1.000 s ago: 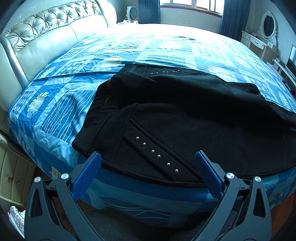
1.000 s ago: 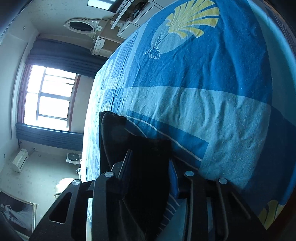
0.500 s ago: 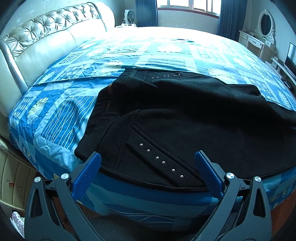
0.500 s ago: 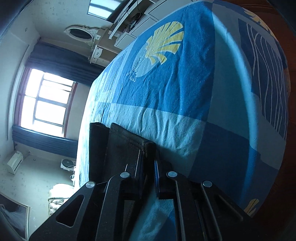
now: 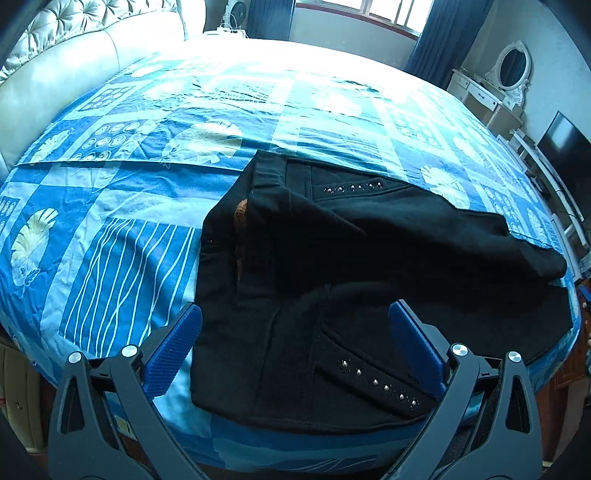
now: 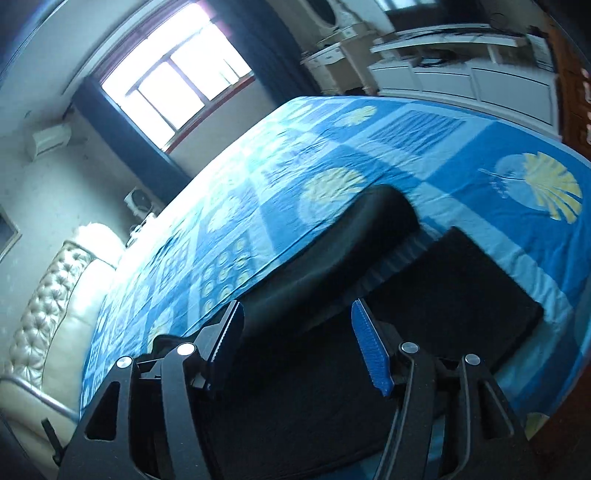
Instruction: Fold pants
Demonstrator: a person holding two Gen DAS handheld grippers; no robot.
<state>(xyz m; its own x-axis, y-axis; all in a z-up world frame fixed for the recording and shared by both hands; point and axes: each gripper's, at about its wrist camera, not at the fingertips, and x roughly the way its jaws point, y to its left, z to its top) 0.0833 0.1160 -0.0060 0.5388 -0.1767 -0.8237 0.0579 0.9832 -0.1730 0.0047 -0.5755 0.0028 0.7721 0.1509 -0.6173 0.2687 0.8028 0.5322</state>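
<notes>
Pants (image 5: 332, 280), black with rows of small metal studs, lie spread on the bedspread (image 5: 122, 229), a blue patchwork with pale leaf and stripe prints, near the edge of the bed closest to the left wrist camera. Taking the pants as the landmark: the padded cream headboard (image 5: 74, 62) stands well off to their left, the window (image 5: 373, 14) with dark curtains far beyond them, and a white dressing table (image 5: 491, 96) with an oval mirror beyond them to the right. The left gripper (image 5: 295, 339) hovers level just above the near waistband end of the pants, its blue-padded fingers (image 5: 177, 347) spread wide apart and holding nothing, one fingertip over the pants' left edge, the other over the studded pocket. In the right wrist view the whole scene is rolled sideways, so that tool is tilted; the right gripper (image 6: 295, 343) hangs over the dark cloth of a trouser leg (image 6: 443, 288), its jaws parted, gripping nothing.
</notes>
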